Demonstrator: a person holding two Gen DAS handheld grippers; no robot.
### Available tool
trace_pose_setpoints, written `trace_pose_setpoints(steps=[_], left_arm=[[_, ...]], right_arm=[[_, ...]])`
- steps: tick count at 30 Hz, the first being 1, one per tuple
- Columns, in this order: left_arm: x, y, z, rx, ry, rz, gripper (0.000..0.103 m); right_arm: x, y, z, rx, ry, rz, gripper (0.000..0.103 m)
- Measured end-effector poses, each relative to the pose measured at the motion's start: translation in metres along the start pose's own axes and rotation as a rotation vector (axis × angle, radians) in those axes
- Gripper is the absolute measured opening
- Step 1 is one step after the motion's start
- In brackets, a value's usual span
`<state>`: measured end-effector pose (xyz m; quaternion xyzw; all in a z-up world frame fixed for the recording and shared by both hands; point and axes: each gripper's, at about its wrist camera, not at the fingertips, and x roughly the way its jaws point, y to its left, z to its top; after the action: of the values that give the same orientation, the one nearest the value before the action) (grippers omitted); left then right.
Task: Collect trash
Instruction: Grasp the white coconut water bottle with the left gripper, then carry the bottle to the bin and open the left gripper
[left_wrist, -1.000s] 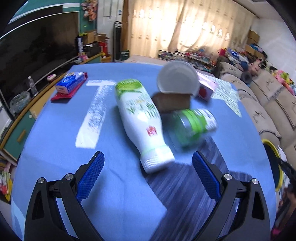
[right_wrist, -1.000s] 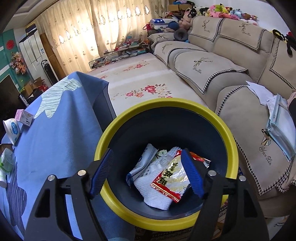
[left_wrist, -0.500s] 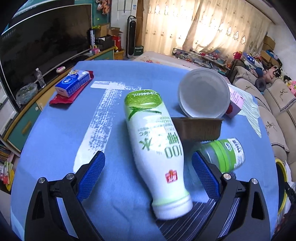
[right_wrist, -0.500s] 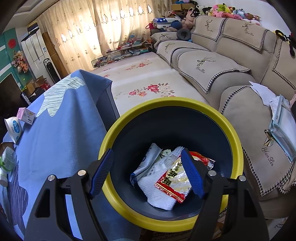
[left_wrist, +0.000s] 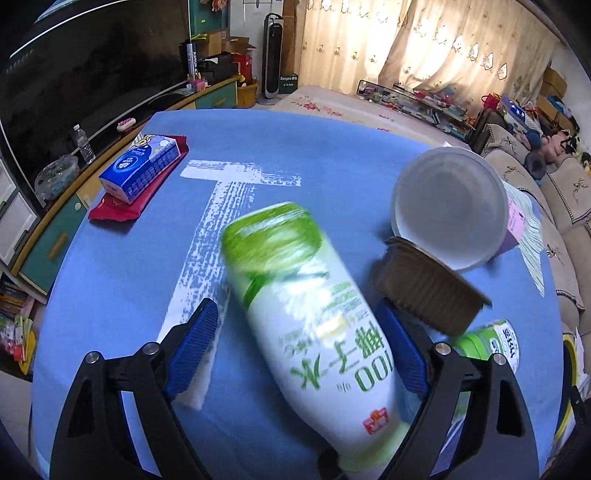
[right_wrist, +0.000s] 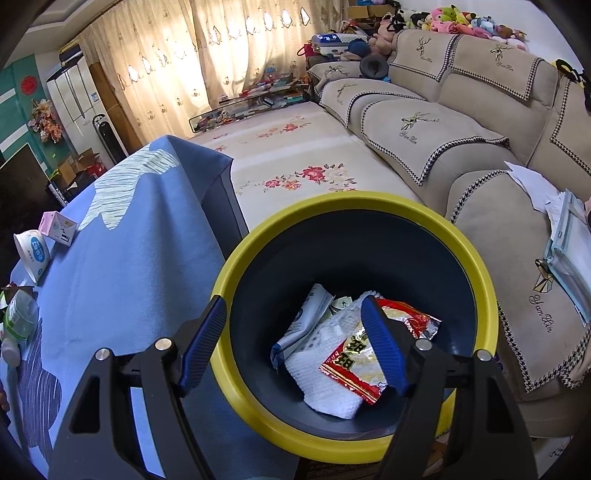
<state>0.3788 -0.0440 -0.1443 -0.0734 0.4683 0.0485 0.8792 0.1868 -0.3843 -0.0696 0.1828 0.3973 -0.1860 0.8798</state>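
A white bottle with a green label (left_wrist: 306, 317) lies on its side on the blue tablecloth (left_wrist: 295, 147), cap toward me. My left gripper (left_wrist: 295, 310) straddles it and its jaws are closing; a gap still shows at the left pad (left_wrist: 192, 347). A brown paper cup (left_wrist: 428, 291), a white bowl (left_wrist: 448, 206) and a small green-labelled bottle (left_wrist: 487, 343) lie just right of it. My right gripper (right_wrist: 294, 304) hangs open over the yellow-rimmed bin (right_wrist: 476, 258), nothing between its fingers. In the bin lie a red wrapper (right_wrist: 354, 362) and white paper (right_wrist: 325, 373).
A blue tissue pack (left_wrist: 142, 168) sits on a red wrapper (left_wrist: 110, 212) at the table's far left. A pink carton (left_wrist: 515, 225) stands behind the bowl. The bin stands between the table edge (right_wrist: 221, 177) and a beige sofa (right_wrist: 424, 125); a TV cabinet (left_wrist: 55, 236) runs along the left.
My left gripper has moved forward over the table until the white bottle lies between its fingers, and its jaws have narrowed a little. The right gripper stays over the bin.
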Motion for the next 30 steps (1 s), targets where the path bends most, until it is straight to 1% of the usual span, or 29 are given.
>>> trace_pose_setpoints(steps=[4, 6, 8, 10, 11, 13, 15, 18, 21, 25, 30], left_arm=[[0.007, 0.003, 0.012, 0.004, 0.006, 0.02, 0.085], [0.01, 0.006, 0.015, 0.001, 0.018, 0.018, 0.084], [0.012, 0.009, 0.015, -0.002, 0.03, -0.001, 0.081], [0.012, 0.01, 0.014, 0.01, 0.033, -0.009, 0.071], [0.012, 0.009, 0.013, 0.018, 0.036, -0.017, 0.069], [0.009, 0.009, 0.01, 0.036, 0.042, -0.04, 0.061], [0.004, 0.008, 0.007, 0.059, 0.041, -0.048, 0.058], [-0.008, 0.007, -0.002, 0.1, 0.031, -0.065, 0.057], [-0.028, 0.007, -0.015, 0.148, -0.004, -0.067, 0.056], [-0.061, 0.006, -0.033, 0.194, -0.05, -0.071, 0.054], [-0.099, 0.0, -0.056, 0.239, -0.089, -0.099, 0.053]], right_arm=[[-0.001, 0.002, 0.001, -0.007, 0.0, -0.001, 0.071], [0.0, 0.004, 0.001, -0.012, 0.003, -0.003, 0.071], [0.0, 0.004, 0.001, -0.016, 0.003, -0.004, 0.071], [0.0, 0.004, 0.001, -0.017, 0.003, -0.005, 0.071], [-0.001, 0.004, 0.001, -0.016, 0.004, -0.005, 0.071], [-0.001, 0.004, 0.001, -0.017, 0.002, -0.004, 0.071], [-0.002, 0.004, 0.001, -0.015, -0.001, -0.002, 0.071], [-0.003, 0.002, 0.002, -0.008, -0.009, 0.002, 0.071], [-0.004, 0.003, 0.002, -0.009, -0.011, 0.002, 0.071], [-0.007, 0.003, 0.001, -0.012, -0.011, 0.001, 0.071], [-0.012, 0.003, 0.001, -0.009, -0.022, 0.004, 0.071]])
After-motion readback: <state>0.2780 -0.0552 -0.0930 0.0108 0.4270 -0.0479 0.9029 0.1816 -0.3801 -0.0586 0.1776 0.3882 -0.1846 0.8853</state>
